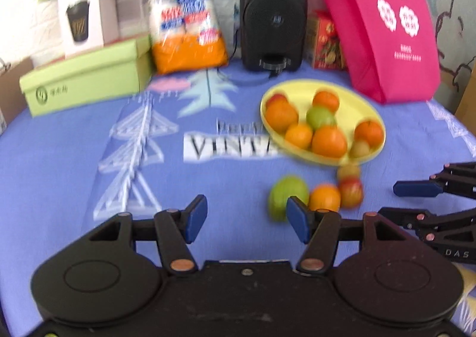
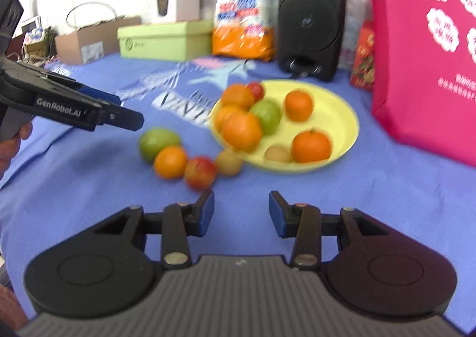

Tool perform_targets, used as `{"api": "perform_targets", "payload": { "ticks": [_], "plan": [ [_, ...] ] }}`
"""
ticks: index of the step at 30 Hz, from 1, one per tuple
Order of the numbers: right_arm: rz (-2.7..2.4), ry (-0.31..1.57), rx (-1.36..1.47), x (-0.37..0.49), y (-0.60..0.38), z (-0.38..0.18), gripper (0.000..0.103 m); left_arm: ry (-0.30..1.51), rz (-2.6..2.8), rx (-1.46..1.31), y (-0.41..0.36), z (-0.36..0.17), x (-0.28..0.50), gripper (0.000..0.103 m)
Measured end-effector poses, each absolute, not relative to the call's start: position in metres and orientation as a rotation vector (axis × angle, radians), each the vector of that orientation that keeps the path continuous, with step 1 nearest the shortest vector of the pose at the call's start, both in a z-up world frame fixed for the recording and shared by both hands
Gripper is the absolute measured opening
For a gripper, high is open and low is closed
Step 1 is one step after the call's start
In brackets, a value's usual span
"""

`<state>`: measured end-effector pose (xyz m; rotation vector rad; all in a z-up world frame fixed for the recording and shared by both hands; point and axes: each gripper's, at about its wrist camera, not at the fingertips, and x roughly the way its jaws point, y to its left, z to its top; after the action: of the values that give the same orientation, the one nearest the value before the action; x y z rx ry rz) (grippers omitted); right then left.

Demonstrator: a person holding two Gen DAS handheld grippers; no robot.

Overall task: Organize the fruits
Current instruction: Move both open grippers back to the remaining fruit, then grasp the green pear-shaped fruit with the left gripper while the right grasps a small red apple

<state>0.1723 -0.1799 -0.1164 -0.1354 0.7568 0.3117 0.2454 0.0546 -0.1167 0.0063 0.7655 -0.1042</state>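
**fruitbot_fan:** So why are four fruits sitting off the yellow plate (image 2: 342, 140) while the rest are on it? Looks like a half-done sort to me. The green fruit (image 2: 157, 142), an orange (image 2: 170, 162), the red apple (image 2: 200, 173) and a small tan fruit (image 2: 228, 162) huddle together on the cloth, right against the plate's near-left rim, the tan one about touching it.

**umi_tinkerer:** Agreed, my guess is they're next to go in. Both claws are empty and spread wide: the left gripper (image 1: 247, 219) hangs over bare cloth with the green fruit (image 1: 287, 197) just past its right fingertip, the right gripper (image 2: 241, 213) sits just short of the apple. Neither touches anything.

**fruitbot_fan:** And the surface?

**umi_tinkerer:** Blue printed tablecloth (image 1: 74, 158), soft, so round fruit could roll. Along the far edge: a green box (image 1: 86, 81), an orange-and-white bag (image 1: 187, 15), a black speaker (image 1: 273, 12), a pink bag (image 1: 383, 24) at the far-right corner. Cluttered room, everything's a bit motion-blurred.
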Motion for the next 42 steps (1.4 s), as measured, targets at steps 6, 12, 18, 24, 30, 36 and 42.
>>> {"api": "perform_targets", "payload": {
  "ticks": [6,12,18,24,30,36,42],
  "plan": [
    [0.309,0.752,-0.138,0.165,-0.171,-0.122,0.041,0.775,-0.087,0.011,0.048,-0.135,0.240,0.059],
    [0.314,0.750,-0.153,0.171,-0.166,-0.124,0.041,0.761,-0.104,0.044,0.039,-0.139,0.249,0.060],
    [0.317,0.752,-0.166,0.180,-0.161,-0.125,0.042,0.761,-0.106,0.026,0.035,-0.143,0.269,0.060],
    [0.329,0.757,-0.167,0.186,-0.156,-0.127,0.043,0.750,-0.110,0.009,0.034,-0.146,0.281,0.055],
    [0.337,0.759,-0.165,0.193,-0.152,-0.129,0.044,0.749,-0.104,0.010,0.041,-0.146,0.282,0.033],
    [0.343,0.765,-0.155,0.199,-0.148,-0.129,0.044,0.748,-0.097,0.015,0.046,-0.145,0.278,0.027],
    [0.350,0.771,-0.145,0.205,-0.142,-0.132,0.044,0.760,-0.111,-0.003,0.048,-0.145,0.283,0.028]
  ]
}}
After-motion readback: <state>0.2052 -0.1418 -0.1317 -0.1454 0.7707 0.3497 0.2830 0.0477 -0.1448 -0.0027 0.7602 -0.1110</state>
